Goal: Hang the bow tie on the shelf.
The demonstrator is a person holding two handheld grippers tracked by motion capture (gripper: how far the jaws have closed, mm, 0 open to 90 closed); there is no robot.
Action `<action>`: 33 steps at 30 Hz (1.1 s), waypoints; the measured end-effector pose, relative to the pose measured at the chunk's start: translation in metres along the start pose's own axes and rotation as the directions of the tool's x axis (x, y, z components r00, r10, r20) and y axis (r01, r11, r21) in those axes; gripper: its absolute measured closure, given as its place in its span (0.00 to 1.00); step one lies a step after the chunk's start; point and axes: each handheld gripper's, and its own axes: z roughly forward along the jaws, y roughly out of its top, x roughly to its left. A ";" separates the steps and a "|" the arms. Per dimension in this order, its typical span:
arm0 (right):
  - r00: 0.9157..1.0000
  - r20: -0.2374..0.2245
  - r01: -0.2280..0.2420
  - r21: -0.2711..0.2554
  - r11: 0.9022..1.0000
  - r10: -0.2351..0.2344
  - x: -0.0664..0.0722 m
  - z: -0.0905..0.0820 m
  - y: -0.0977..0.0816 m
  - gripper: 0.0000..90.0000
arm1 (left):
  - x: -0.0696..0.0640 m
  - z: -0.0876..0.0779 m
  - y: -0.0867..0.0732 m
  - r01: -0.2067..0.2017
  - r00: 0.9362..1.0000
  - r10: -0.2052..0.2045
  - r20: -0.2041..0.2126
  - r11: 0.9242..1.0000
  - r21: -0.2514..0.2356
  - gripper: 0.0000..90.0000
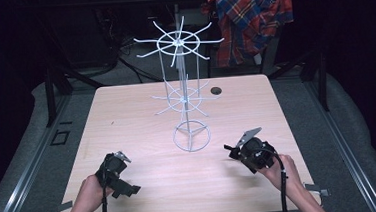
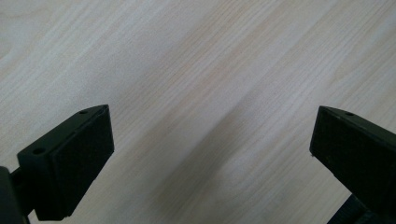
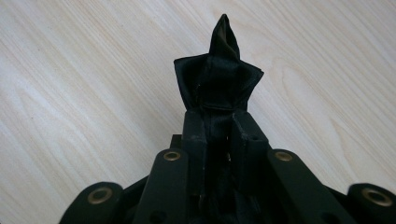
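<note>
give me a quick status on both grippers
Left gripper open, empty, over table. Right gripper shut on black cloth. Wire rack stands ahead.

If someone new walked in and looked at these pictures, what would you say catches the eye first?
The tall white wire rack with spoked tiers stands at the middle of the wooden table, toward its far side. In the right gripper view, the right claw is shut on a crumpled piece of black fabric that sticks out past its tips. A red and blue plaid shirt hangs beyond the table's far edge.
</note>
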 end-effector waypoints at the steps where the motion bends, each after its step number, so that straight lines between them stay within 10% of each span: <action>1: 1.000 0.001 -0.003 -0.003 1.000 0.003 0.000 0.000 0.001 0.85 | 0.000 0.000 0.000 0.000 1.000 0.000 0.000 1.000 0.000 0.00; 33: 0.996 0.032 -0.075 -0.088 0.993 0.078 -0.018 -0.003 0.037 0.86 | -0.001 0.000 0.000 -0.005 1.000 0.005 0.005 1.000 0.002 0.00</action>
